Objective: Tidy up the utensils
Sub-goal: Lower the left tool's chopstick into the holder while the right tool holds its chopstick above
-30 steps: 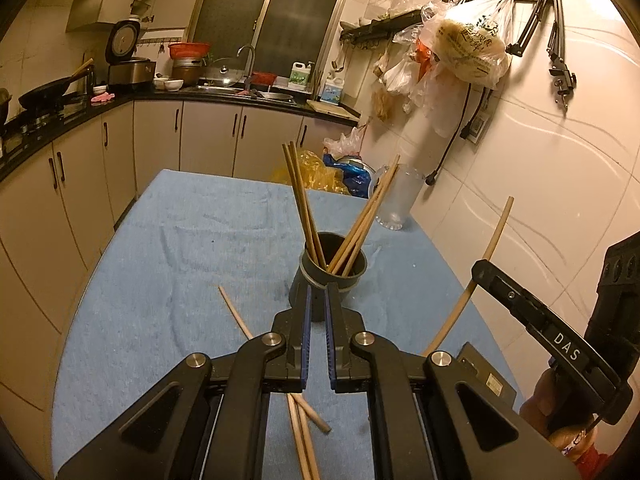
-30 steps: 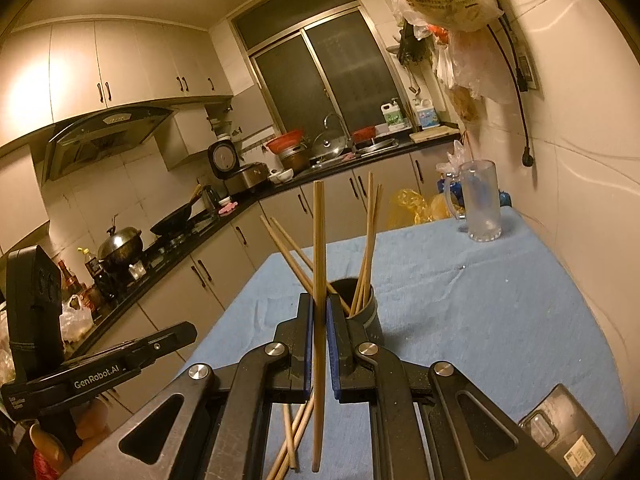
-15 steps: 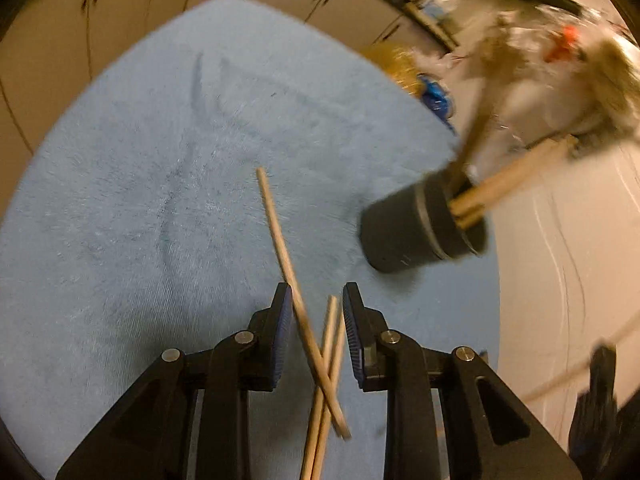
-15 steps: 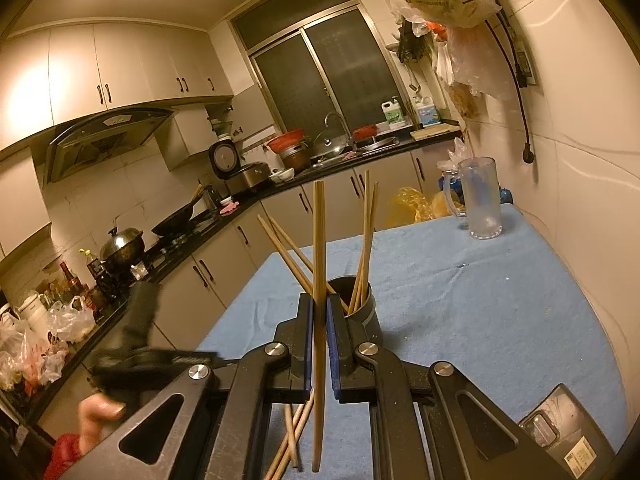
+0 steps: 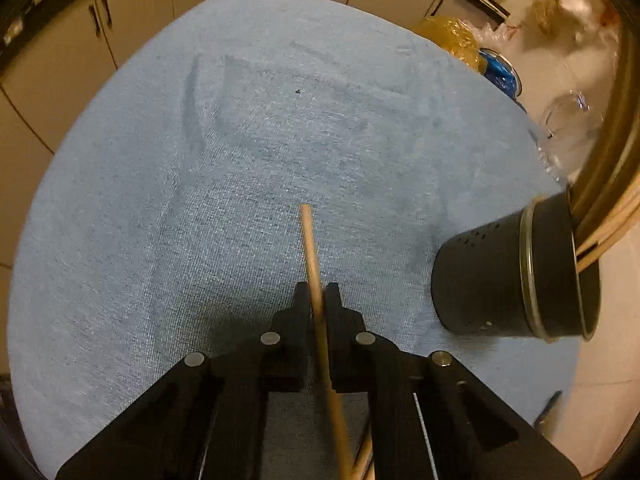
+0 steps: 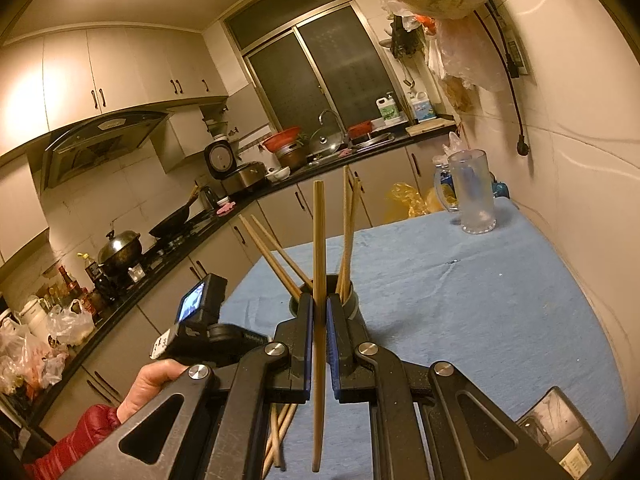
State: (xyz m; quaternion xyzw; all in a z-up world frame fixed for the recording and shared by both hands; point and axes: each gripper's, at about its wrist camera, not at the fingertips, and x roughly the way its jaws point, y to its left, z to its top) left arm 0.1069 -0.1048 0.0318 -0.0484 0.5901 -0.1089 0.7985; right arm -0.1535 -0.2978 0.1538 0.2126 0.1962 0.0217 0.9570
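Observation:
My left gripper (image 5: 317,296) is shut on a wooden chopstick (image 5: 311,248) that lies on the blue cloth (image 5: 200,200); two more chopsticks (image 5: 362,456) lie under the gripper body. The black perforated holder (image 5: 508,276) with several chopsticks stands to its right. My right gripper (image 6: 319,308) is shut on another chopstick (image 6: 319,240), held upright in front of the holder (image 6: 352,304), which is partly hidden behind the fingers. The left gripper's handle (image 6: 200,332) and the hand show at lower left in the right wrist view.
A glass mug (image 6: 472,196) stands at the far right of the table near the wall. Yellow and blue bags (image 5: 460,40) sit beyond the far edge. A small dark device (image 6: 556,440) lies at the near right. Kitchen counters run along the left.
My left gripper dropped to the cloth, opened around a loose chopstick, then shut on it. My right gripper has stayed still with its chopstick.

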